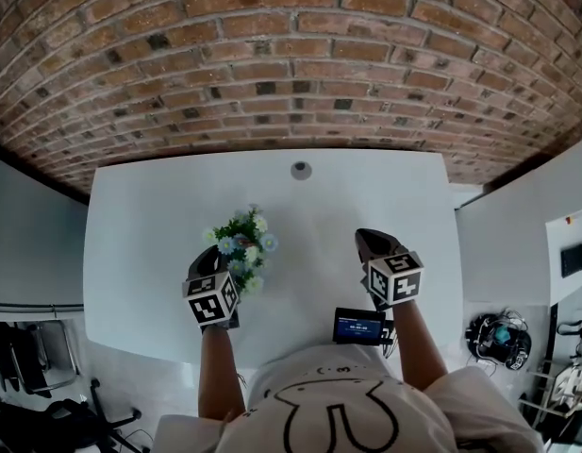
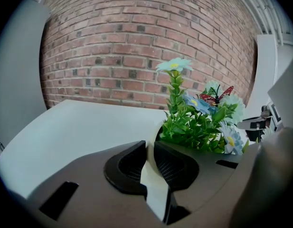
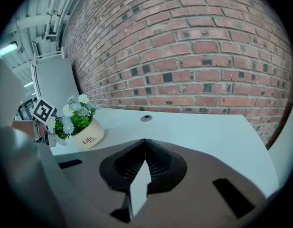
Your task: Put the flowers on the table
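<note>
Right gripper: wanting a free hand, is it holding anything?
No, the right gripper has its jaws shut together on nothing, and the flower pot is apart, off to its left.

Right gripper (image 3: 145, 141) up close: its two dark jaws are pressed together at the tips, with nothing between them. Beyond them stretches the white table (image 3: 208, 132). Over on the left stands a cream flower pot (image 3: 89, 137) full of pale blue and white flowers (image 3: 72, 115), upright on the tabletop, a marker cube (image 3: 42, 110) just beside the blooms. A small round grommet (image 3: 146, 118) sits near the brick wall (image 3: 193, 56).
</note>
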### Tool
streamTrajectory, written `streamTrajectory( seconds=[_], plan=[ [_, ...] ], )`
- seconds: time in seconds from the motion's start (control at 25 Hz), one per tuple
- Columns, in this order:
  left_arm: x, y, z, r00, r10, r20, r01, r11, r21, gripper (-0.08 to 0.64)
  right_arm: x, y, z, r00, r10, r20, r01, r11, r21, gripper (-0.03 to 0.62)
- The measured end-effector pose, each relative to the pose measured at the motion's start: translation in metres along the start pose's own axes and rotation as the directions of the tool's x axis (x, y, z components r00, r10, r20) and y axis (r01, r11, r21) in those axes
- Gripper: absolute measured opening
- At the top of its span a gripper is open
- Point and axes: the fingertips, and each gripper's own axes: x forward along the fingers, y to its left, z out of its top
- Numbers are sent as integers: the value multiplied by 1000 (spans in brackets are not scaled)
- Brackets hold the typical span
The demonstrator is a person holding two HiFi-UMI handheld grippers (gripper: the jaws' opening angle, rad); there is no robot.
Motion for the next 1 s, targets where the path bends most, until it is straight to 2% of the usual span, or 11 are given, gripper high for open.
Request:
streamTrajectory(
  seconds=[0.44,0.76,1.0],
  plan=[
    [10,0,2,1000,-15,-17,15,1000,9,61,8,1,-3,1000,-2,-17,2,1000,2,14],
    [17,4,3,1000,-12,-17,12,1000,-11,61,8,2,-4,1000,-10,-17,10,1000,4,14],
    [20,3,6,999,-48,-21,48,999,-15,63,8,4,-3,1000,-13,-15,13,1000,8,14]
  ],
)
